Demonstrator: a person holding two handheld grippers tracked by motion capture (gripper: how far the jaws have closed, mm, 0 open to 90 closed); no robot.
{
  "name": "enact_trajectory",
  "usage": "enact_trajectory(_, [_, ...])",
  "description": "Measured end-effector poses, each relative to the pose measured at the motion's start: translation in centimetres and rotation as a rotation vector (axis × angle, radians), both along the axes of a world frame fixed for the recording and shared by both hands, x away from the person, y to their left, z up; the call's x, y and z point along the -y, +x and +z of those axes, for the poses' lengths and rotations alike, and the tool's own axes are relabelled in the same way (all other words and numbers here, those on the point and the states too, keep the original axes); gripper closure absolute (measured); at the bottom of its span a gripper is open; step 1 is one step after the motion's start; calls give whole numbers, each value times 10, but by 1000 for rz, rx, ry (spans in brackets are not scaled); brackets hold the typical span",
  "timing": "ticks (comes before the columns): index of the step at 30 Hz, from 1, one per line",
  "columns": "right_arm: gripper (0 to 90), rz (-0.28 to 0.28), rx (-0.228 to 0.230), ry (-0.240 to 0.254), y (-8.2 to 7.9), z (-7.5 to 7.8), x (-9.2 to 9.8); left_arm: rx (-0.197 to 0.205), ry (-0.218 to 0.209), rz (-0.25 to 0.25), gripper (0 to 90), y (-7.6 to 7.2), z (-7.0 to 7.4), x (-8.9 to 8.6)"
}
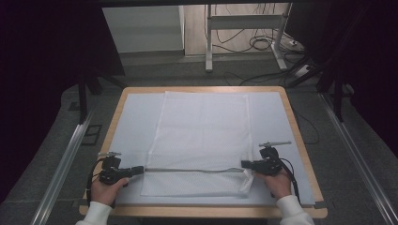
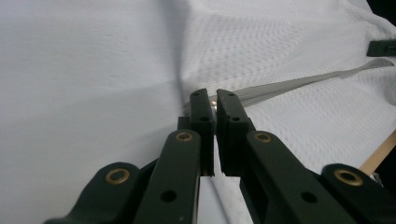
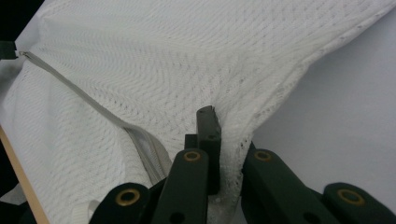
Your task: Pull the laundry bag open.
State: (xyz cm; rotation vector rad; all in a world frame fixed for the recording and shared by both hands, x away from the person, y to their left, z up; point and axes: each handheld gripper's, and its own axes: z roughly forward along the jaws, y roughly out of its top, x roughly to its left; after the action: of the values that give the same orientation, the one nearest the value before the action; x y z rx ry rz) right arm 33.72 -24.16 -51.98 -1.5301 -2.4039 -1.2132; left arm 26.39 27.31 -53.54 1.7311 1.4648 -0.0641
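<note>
A white mesh bag (image 1: pixel 202 126) lies flat on the covered table, with a grey zipper (image 1: pixel 187 169) running across its near end. At the zipper's left end my left gripper (image 1: pixel 143 169) is shut on the small metal zipper pull (image 2: pixel 214 103), and the zipper tape (image 2: pixel 289 84) stretches away from my jaws. My right gripper (image 1: pixel 242 164) is shut on the bag's right edge beside the zipper's other end. In the right gripper view the mesh (image 3: pixel 187 56) bunches over my gripper (image 3: pixel 224 123), hiding one finger. The zipper (image 3: pixel 84 100) runs off to the far left gripper (image 3: pixel 5 50).
A pale sheet (image 1: pixel 272 117) covers the wooden table, whose edge (image 1: pixel 202 89) shows all round. Beyond the table stand a metal frame (image 1: pixel 244 23) and floor cables (image 1: pixel 263 44). Metal rails (image 1: pixel 65 159) run along both sides. A person's hands hold both grippers at the near edge.
</note>
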Motion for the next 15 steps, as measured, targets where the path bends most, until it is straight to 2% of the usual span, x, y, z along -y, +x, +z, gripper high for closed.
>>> enact_trajectory(9, [888, -1, 0, -3, 0, 0, 0, 1, 24, 3, 868, -1, -1, 0])
enact_trajectory(15, [880, 0, 7, -13, -1, 0, -1, 26, 44, 14, 857, -1, 0, 5])
